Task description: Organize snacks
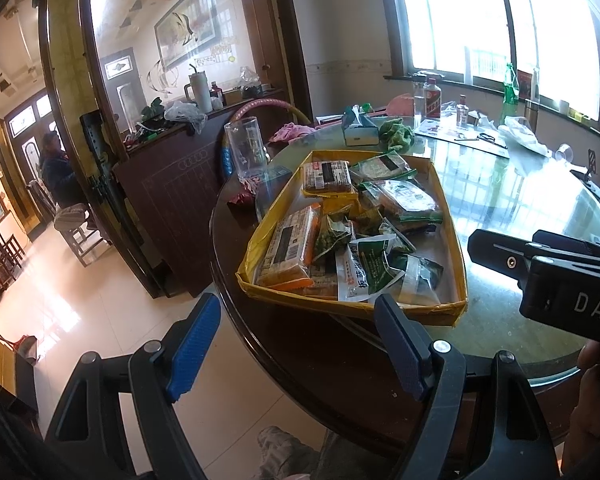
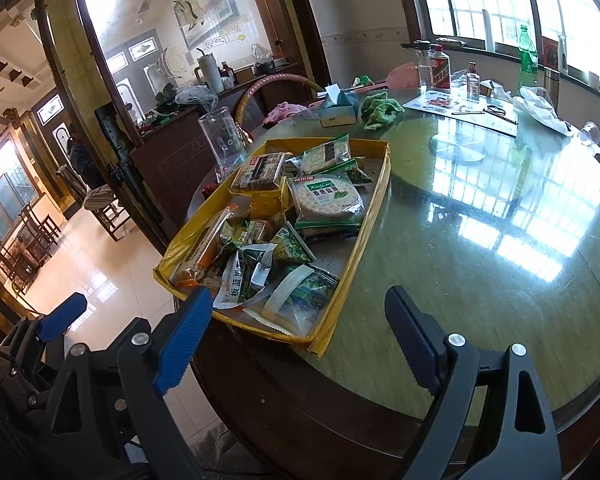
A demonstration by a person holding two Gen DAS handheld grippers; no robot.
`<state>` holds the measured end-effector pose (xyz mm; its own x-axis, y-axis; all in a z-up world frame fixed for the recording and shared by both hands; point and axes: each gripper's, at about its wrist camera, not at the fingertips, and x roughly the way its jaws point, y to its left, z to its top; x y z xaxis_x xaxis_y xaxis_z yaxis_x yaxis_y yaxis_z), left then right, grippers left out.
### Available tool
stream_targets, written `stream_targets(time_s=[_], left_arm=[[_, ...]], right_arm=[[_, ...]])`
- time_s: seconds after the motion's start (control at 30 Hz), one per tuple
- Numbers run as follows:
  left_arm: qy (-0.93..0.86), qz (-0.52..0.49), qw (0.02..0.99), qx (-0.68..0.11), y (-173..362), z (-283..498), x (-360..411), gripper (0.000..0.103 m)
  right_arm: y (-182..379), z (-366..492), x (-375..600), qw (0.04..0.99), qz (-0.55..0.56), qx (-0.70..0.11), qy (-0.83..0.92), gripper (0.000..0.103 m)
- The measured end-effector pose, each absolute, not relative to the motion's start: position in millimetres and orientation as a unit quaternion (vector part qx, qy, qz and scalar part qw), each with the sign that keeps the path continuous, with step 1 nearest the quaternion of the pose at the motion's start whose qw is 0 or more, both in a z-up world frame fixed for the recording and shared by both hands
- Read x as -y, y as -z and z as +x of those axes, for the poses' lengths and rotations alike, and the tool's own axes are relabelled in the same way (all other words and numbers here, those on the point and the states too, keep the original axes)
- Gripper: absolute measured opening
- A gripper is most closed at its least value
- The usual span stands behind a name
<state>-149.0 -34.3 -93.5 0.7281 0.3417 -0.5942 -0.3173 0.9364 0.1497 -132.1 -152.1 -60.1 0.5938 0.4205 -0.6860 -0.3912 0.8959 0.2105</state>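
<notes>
A shallow yellow cardboard tray (image 1: 420,314) (image 2: 374,208) sits near the table's front left edge, filled with several snack packets. Among them are an orange cracker pack (image 1: 288,246), a brown biscuit pack (image 1: 326,176) (image 2: 260,176), a green-labelled round cracker pack (image 2: 326,200) and a white and green sachet (image 1: 364,272) (image 2: 240,280). My left gripper (image 1: 300,344) hovers open just short of the tray's near edge, with nothing between its blue pads. My right gripper (image 2: 296,340) is open too, empty, at the tray's near corner. Its black body (image 1: 556,276) shows at the right in the left wrist view.
A tall clear glass (image 1: 246,148) (image 2: 222,142) stands beyond the tray on the round glass-topped table (image 2: 480,240). A tissue box (image 1: 360,128), green cloth (image 2: 380,110), bottles (image 1: 432,98) and papers crowd the far side. A person sits in the doorway at left (image 1: 58,172).
</notes>
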Motion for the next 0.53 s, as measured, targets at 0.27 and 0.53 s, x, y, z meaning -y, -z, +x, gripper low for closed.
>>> stream_targets(time_s=[0.27,0.53], left_arm=[[-0.169,0.005,0.929,-0.330,104,-131,25,0.079],[-0.164,-0.003,0.928,-0.334,114,-108,7,0.079]], right_arm=[[71,-119,152,0.893,0.020,-0.391,-0.223,0.088],[84,-98,132,0.886,-0.006,-0.402,-0.231,0.088]])
